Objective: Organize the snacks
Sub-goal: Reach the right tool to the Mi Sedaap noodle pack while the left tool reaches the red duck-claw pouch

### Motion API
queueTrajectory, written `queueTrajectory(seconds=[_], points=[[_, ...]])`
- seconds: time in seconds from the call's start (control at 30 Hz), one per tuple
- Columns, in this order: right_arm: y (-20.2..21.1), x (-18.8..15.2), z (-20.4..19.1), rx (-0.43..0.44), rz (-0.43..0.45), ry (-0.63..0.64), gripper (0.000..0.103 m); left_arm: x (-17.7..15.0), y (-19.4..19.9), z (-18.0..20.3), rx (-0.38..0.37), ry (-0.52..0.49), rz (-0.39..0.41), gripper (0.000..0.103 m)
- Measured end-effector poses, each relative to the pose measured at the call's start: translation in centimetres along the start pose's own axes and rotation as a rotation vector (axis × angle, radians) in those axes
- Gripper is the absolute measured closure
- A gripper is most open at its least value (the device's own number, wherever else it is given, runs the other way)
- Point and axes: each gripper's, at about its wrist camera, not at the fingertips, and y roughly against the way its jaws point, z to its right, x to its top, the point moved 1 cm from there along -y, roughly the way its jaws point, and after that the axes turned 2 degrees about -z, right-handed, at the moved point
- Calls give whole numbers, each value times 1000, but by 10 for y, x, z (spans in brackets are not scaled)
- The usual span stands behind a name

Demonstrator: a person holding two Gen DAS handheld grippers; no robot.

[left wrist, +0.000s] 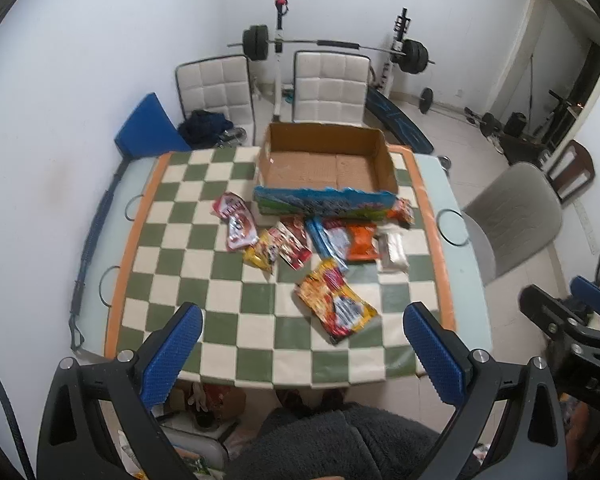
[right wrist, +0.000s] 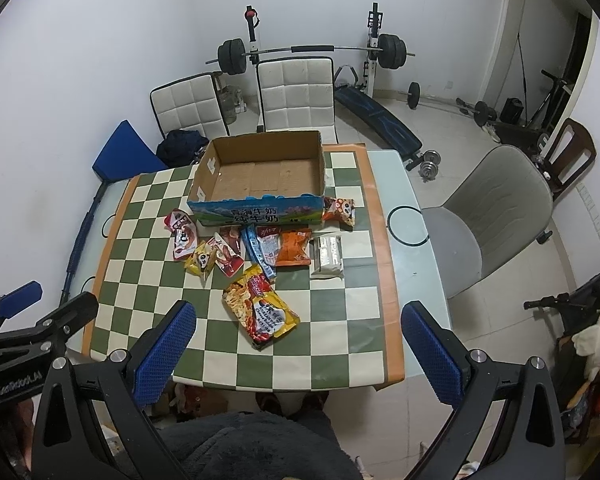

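left wrist view, left gripper (left wrist: 302, 330) raised above table, jaws wide, right gripper (right wrist: 298, 330) likewise

Occlusions and cut-offs, both wrist views

Snack packets (right wrist: 260, 246) overlap, print unreadable; carton (left wrist: 326, 200) hides the bench (left wrist: 464, 256) strip behind it; other tool (left wrist: 568, 320) cut off at right edge; person's lap cropped at bottom.

evenly lit by soft, cool indoor light, with no harsh shadows or glare. strongly bowed by fisheye distortion toward the edges, with black vignette in every corner. sharp at centre, slightly soft and smeared at the lower edge.
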Motion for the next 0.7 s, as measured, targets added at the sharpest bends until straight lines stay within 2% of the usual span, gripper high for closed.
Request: queueTrajectory(seconds=[0.1, 0.2, 0.37, 0.53, 0.7], points=[[-27, -6, 4, 31, -23, -2, 0, 0, -23, -8, 48, 20, 6, 0], [-66, -5, 6, 39, -63, 16, 0, -3, -56, -25, 87, 42, -24, 0], [-161, -7, -14, 61, -163, 88, 0, -13, -124, -58, 192, 70, -104, 0], [-267, -30, -33, 95, -292, 143, 0, -31, -182, -92, 218, 122, -220, 0], [-345, -47, -57, 102, -384, 227, 0, -46, -227, -116, 232, 175, -311, 1]])
